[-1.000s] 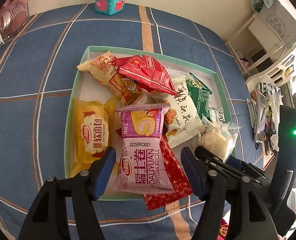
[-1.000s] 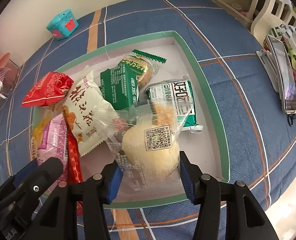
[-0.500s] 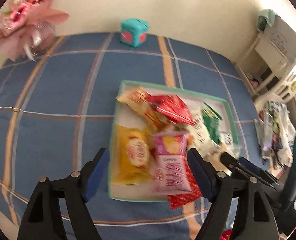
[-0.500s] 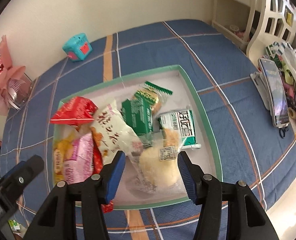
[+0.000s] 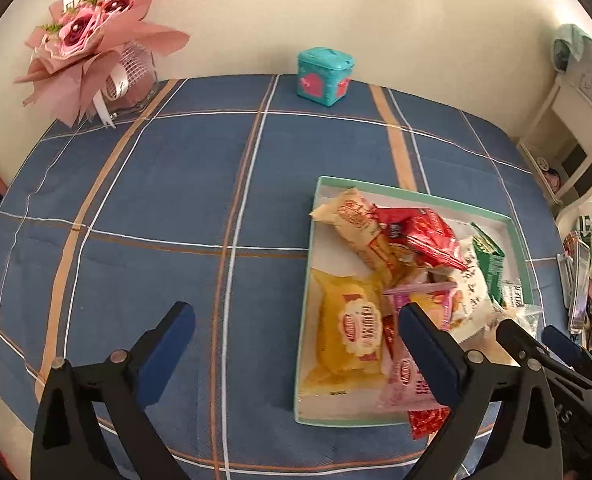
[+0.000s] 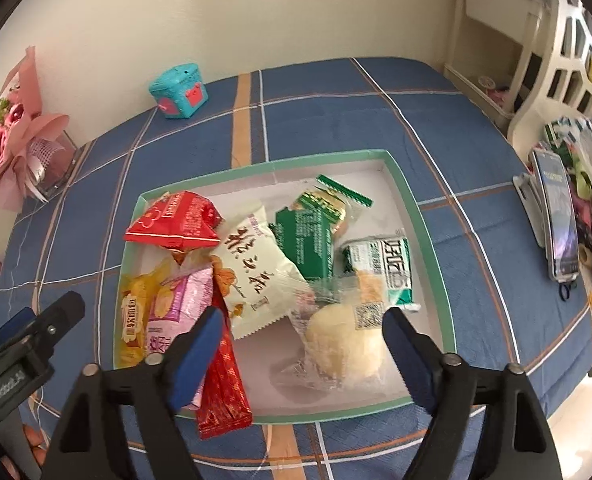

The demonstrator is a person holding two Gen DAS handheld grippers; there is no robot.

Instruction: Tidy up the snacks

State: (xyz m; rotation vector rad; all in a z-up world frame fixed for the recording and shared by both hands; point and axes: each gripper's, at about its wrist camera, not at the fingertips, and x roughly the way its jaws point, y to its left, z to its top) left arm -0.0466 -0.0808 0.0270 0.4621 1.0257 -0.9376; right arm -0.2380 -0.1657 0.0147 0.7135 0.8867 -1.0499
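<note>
Inside shallow cardboard tray: crinkly foil snack packets.

1. A shallow tray with a mint-green rim and a white floor is seen lying flat; all the snacks are held in it.
2. A red puffed packet is set at the far left corner, partly over a tan packet.
3. A yellow packet lies flat by the left wall, beside a pink swiss-roll packet.
4. A long red sachet is draped over the near rim.
5. A white packet with black script is laid in the middle, against a green packet.
6. A green-and-white packet lies to the right; a clear-wrapped pale round cake is placed nearest.
</note>
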